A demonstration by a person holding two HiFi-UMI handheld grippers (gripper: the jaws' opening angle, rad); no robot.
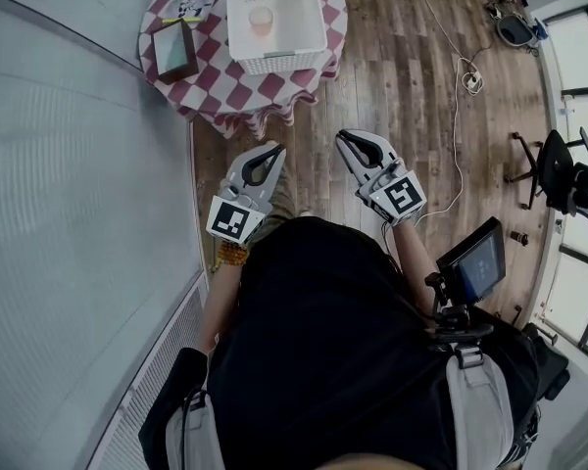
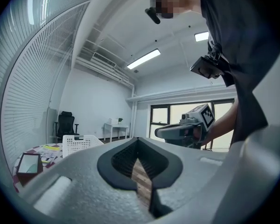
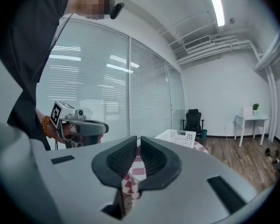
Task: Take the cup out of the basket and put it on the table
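A pale cup [image 1: 261, 20] stands inside the white basket [image 1: 274, 52] on a round table with a red-and-white checked cloth [image 1: 237, 91], at the top of the head view. Both grippers are held close to the person's body, well short of the table. My left gripper [image 1: 275, 149] is shut with nothing in it, its tips meeting [image 2: 137, 139]. My right gripper [image 1: 343, 137] is also shut and holds nothing [image 3: 138, 138]. The basket [image 2: 79, 143] [image 3: 177, 136] shows beyond the jaws in both gripper views; the cup is hidden there.
A dark tablet-like slab [image 1: 174, 50] and papers [image 1: 191, 3] lie on the table left of the basket. A white cable [image 1: 458, 116] runs over the wooden floor at the right, near an office chair [image 1: 559, 169]. A wall of blinds runs along the left.
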